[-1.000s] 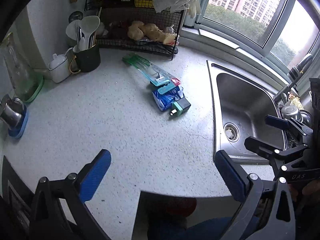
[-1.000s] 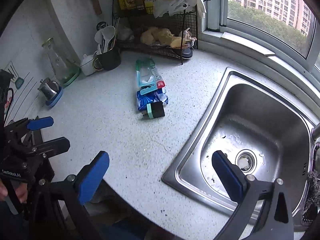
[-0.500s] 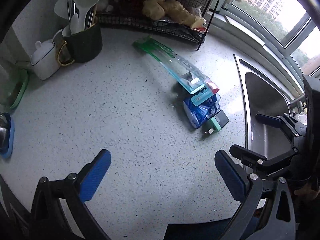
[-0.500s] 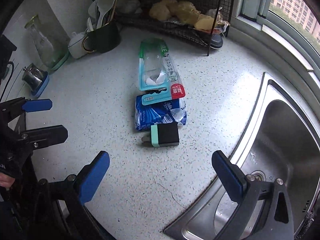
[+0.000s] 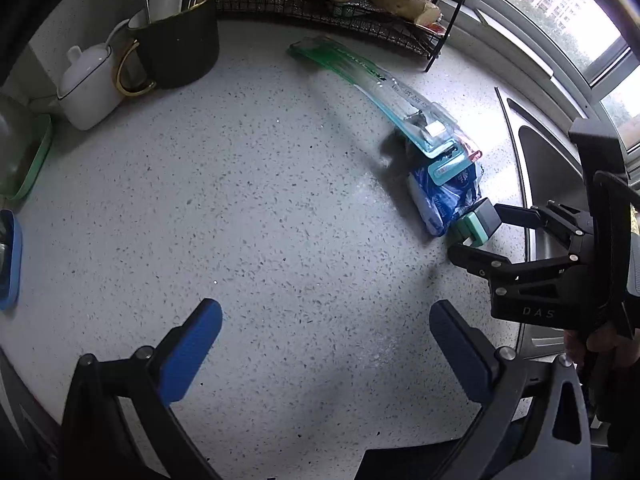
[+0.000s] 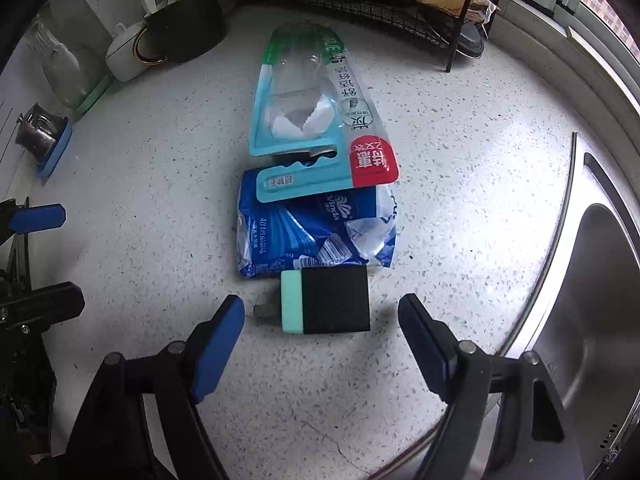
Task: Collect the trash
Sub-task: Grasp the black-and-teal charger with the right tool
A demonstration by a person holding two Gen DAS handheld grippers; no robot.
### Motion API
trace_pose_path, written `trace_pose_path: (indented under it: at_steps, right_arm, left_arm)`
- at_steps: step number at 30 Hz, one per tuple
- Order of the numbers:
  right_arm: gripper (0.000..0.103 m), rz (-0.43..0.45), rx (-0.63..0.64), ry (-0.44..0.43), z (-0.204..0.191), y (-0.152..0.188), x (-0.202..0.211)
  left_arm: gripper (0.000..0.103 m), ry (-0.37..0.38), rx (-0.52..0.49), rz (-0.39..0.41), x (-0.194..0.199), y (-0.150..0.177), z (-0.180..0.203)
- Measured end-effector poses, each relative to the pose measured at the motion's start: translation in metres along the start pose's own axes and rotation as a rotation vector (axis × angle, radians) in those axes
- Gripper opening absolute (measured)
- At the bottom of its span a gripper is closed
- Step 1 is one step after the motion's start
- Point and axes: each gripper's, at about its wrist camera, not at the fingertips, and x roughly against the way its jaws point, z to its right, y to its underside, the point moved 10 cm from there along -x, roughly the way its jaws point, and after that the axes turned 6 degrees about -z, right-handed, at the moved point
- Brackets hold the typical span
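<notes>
Three pieces lie in a row on the speckled counter: a torn toothbrush blister pack [image 6: 312,120], a crumpled blue tissue wrapper [image 6: 316,236] and a small black charger with a mint end [image 6: 326,300]. My right gripper [image 6: 322,340] points down over the charger. Its jaws are closing, with the charger between the fingertips and a gap left on both sides. In the left wrist view the charger [image 5: 478,222] sits between the right gripper's black fingers [image 5: 472,256]. My left gripper [image 5: 326,352] hangs open over bare counter, left of the trash, with nothing between its pads.
A steel sink [image 6: 592,280] borders the counter on the right. At the back stand a black wire rack [image 6: 360,4], a black mug of utensils [image 5: 176,48] and a white pot [image 5: 88,80]. A metal cup on a blue coaster [image 6: 44,144] sits far left.
Both grippers have come down and forward toward the trash. The right one now straddles the charger and its jaws have narrowed. The left gripper's jaws stay wide.
</notes>
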Motion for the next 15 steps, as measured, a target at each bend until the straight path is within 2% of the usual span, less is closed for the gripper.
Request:
trace_pose_path:
  at_steps: [12,15]
  right_arm:
    - [0.069,0.004,0.093,0.068,-0.025,0.005,-0.005]
    - [0.062,0.018,0.098,0.070,-0.033,0.007,-0.006]
  left_arm:
    - [0.103,-0.002,0.017,-0.010,-0.002,0.003,-0.005]
    - [0.103,-0.001,0.026,-0.013,-0.004,0.001,-0.005]
